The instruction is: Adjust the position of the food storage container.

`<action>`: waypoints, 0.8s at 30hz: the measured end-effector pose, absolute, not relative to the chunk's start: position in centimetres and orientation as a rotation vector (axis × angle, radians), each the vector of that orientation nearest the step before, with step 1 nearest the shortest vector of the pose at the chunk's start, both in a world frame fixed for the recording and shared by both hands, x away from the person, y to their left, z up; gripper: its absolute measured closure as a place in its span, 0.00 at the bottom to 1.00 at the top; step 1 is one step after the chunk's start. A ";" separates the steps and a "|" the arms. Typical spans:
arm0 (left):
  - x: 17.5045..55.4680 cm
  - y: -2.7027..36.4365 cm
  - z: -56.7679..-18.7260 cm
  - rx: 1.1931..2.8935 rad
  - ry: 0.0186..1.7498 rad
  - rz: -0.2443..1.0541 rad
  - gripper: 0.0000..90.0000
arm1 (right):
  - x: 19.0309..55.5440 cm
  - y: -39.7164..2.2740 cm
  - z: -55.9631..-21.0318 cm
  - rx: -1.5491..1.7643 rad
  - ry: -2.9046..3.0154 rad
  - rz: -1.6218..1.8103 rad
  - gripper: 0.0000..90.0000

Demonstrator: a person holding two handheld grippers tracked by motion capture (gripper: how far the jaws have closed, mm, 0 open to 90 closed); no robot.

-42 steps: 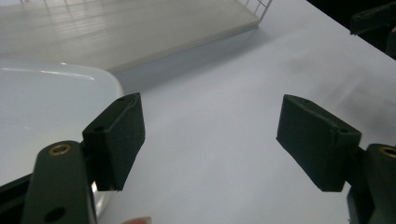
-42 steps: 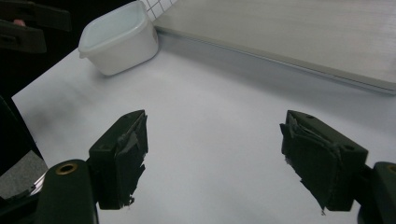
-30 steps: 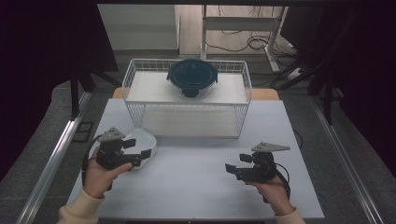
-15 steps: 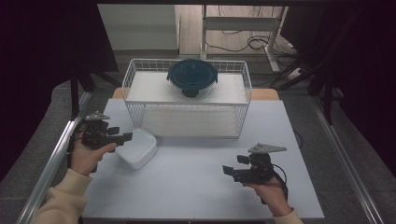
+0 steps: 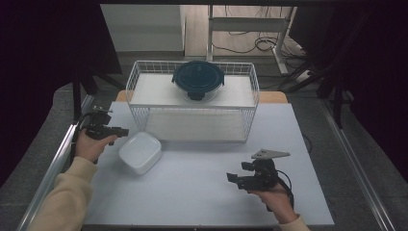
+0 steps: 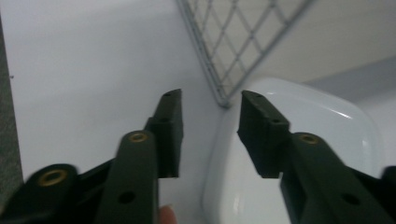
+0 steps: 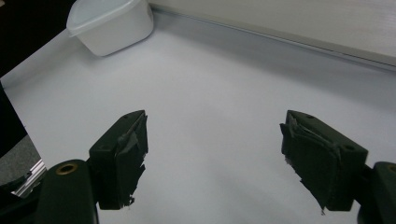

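Observation:
A white, rounded-square container (image 5: 140,151) sits on the table's left half, just in front of the wire basket (image 5: 192,103). My left gripper (image 5: 123,131) hovers at the container's left side, pointing right. In the left gripper view its jaws (image 6: 210,126) have just been closing and still stand apart; the container's (image 6: 327,116) rim lies in line with the gap, and no pad presses on it. My right gripper (image 5: 232,178) rests near the front right with its jaws (image 7: 215,154) wide and nothing between them. The container (image 7: 109,21) shows far off in the right gripper view.
The wire basket's mesh corner (image 6: 233,46) stands just beyond the left gripper. A round container with a dark blue lid (image 5: 198,79) sits on the basket's upper shelf. The white tabletop (image 5: 202,192) ends at a metal rail (image 5: 53,168) on the left.
My left hand has drawn back to the left and farther from me, off the white container, which now lies uncovered. Its jaws have narrowed. The right hand has stayed put.

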State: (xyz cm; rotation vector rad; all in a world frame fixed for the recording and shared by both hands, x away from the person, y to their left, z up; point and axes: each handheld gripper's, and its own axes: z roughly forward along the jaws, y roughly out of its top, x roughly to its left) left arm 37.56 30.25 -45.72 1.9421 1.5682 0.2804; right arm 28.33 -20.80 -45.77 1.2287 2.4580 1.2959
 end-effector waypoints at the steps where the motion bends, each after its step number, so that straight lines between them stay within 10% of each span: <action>1: 38.2 30.5 -46.1 1.939 1.604 0.264 0.75 | 28.4 -20.8 -45.8 1.231 2.457 1.295 0.25; 9: 39.5 30.3 -47.8 2.053 1.576 0.173 1.00 | 28.5 -20.9 -46.2 1.246 2.459 1.282 0.25; 24: 39.1 29.7 -48.5 2.108 1.554 0.131 1.00 | 28.6 -21.1 -46.2 1.259 2.453 1.277 0.25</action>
